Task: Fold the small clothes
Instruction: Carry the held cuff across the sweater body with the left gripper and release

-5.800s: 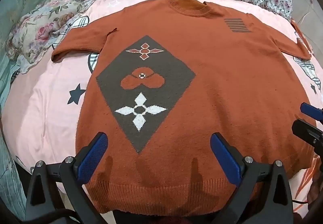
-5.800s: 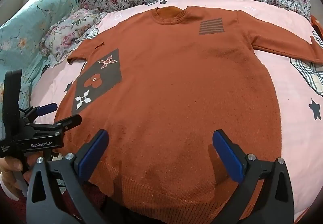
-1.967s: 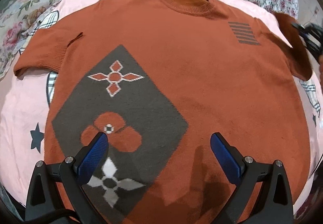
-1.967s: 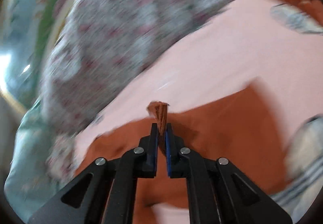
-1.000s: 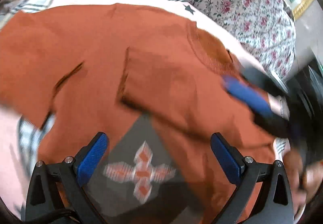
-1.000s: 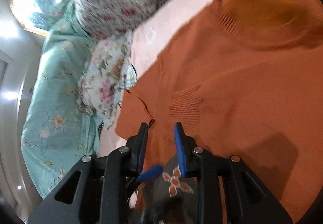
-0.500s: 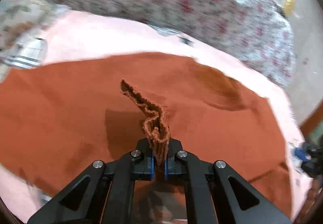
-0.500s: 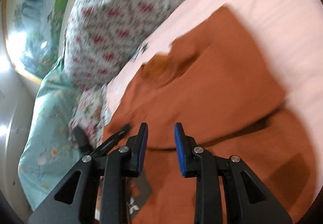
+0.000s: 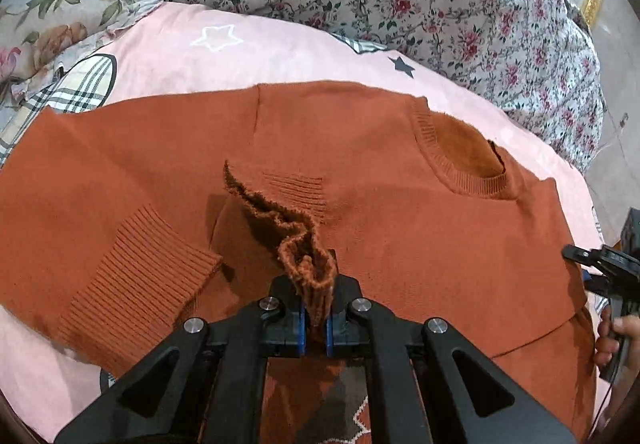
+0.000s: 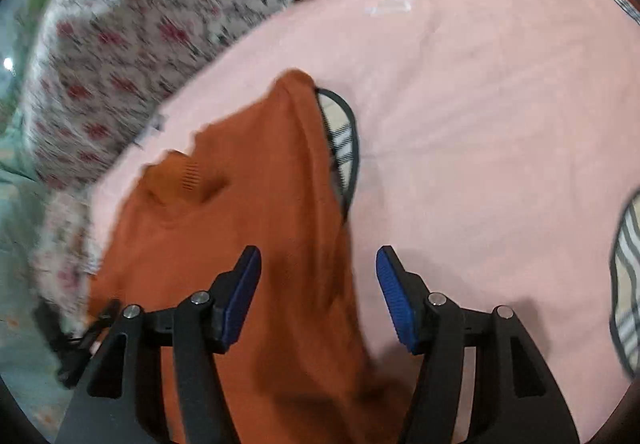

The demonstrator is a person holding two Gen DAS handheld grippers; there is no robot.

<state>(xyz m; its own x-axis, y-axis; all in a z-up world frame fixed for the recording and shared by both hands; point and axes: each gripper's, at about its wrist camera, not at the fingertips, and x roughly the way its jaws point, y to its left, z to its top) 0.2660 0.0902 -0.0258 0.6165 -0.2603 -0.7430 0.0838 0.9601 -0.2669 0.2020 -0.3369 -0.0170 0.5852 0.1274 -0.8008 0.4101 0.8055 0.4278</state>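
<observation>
The sweater (image 9: 400, 204) lies spread on the pink sheet (image 9: 248, 52) with one cuff (image 9: 136, 276) folded inward at the left. The left gripper (image 9: 316, 328) is clamped tight on a bunched sleeve end lifted above the chest. The right gripper (image 10: 318, 300) is wide apart, holding nothing, over the sweater's edge.

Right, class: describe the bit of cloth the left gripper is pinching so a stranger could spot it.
On the pink bedsheet lies an orange sweater. Near its middle the left gripper is shut on a bunched fold; it alone stands up crumpled, unlike the flat ribbed cuff beside it.
</observation>
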